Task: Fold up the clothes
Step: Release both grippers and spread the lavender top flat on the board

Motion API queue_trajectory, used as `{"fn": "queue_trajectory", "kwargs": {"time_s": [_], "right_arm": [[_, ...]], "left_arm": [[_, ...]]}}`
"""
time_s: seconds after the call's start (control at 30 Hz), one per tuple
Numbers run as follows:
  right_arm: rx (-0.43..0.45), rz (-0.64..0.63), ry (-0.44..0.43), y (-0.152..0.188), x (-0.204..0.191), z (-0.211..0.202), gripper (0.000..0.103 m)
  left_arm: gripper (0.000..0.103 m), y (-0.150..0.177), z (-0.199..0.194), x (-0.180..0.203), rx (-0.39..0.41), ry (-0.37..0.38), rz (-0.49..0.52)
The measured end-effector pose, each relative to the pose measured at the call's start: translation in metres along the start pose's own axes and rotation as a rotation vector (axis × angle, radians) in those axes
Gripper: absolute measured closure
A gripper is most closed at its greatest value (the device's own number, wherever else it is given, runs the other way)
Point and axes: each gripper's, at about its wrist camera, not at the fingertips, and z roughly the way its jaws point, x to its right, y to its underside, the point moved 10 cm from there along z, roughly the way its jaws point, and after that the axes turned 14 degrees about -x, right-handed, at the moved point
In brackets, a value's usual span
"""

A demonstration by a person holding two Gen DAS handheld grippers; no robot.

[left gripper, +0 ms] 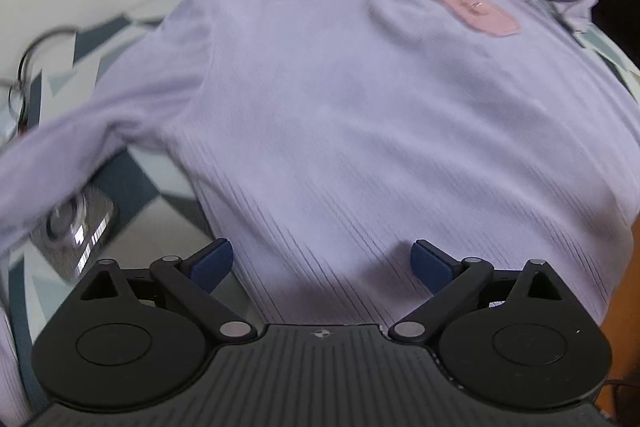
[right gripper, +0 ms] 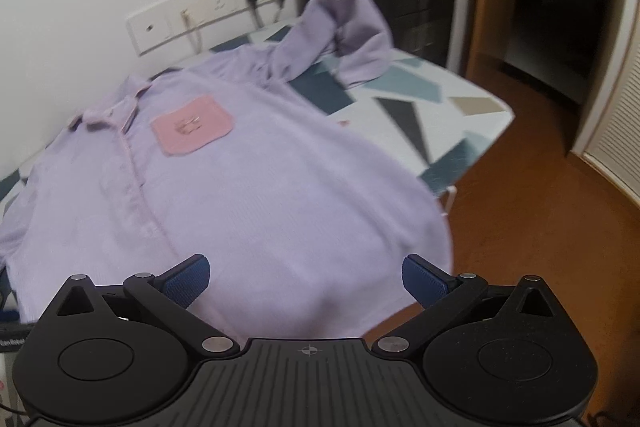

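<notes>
A lilac long-sleeved shirt [left gripper: 340,99] with a pink chest pocket [left gripper: 472,9] lies spread front-up on a table with a geometric-patterned cover [left gripper: 136,179]. My left gripper [left gripper: 322,265] hovers open over the shirt's lower hem, nothing between its blue pads. In the right wrist view the same shirt [right gripper: 248,187] shows its pink pocket [right gripper: 194,129] and button placket, with one sleeve [right gripper: 352,35] bunched up at the far side. My right gripper [right gripper: 306,281] stands open above the hem near the table's right edge, its jaws empty.
A silver device with a lens [left gripper: 76,227] lies on the table left of the shirt, partly under a sleeve. Cables [left gripper: 24,67] trail at the far left. A wall socket strip [right gripper: 208,7], a black cabinet [right gripper: 400,7] and brown floor [right gripper: 540,227] lie beyond the table.
</notes>
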Motion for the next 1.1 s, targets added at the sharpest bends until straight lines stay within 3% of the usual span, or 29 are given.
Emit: {"fn": "queue_trajectory", "kwargs": {"time_s": [0.37, 0.73, 0.87, 0.93, 1.03, 1.1], "right_arm": [[0.007, 0.05, -0.023, -0.051, 0.073, 0.015, 0.001], [-0.05, 0.096, -0.12, -0.103, 0.136, 0.049, 0.001], [-0.029, 0.105, -0.164, -0.113, 0.148, 0.046, 0.001], [-0.022, 0.105, -0.181, -0.117, 0.153, 0.046, 0.001], [-0.02, 0.111, -0.171, -0.118, 0.163, 0.049, 0.001], [-0.027, 0.124, -0.167, -0.119, 0.17, 0.053, 0.001]], "left_arm": [[0.0, -0.003, 0.008, 0.002, -0.013, -0.049, -0.225], [0.0, 0.01, 0.003, 0.002, -0.072, -0.119, -0.566], [0.001, 0.015, -0.008, 0.006, -0.083, -0.201, -0.63], [0.003, 0.017, -0.033, 0.01, -0.001, -0.299, -0.682], [0.002, 0.007, -0.05, 0.034, 0.051, -0.314, -0.655], [0.002, 0.001, -0.05, 0.051, 0.017, -0.362, -0.601]]}}
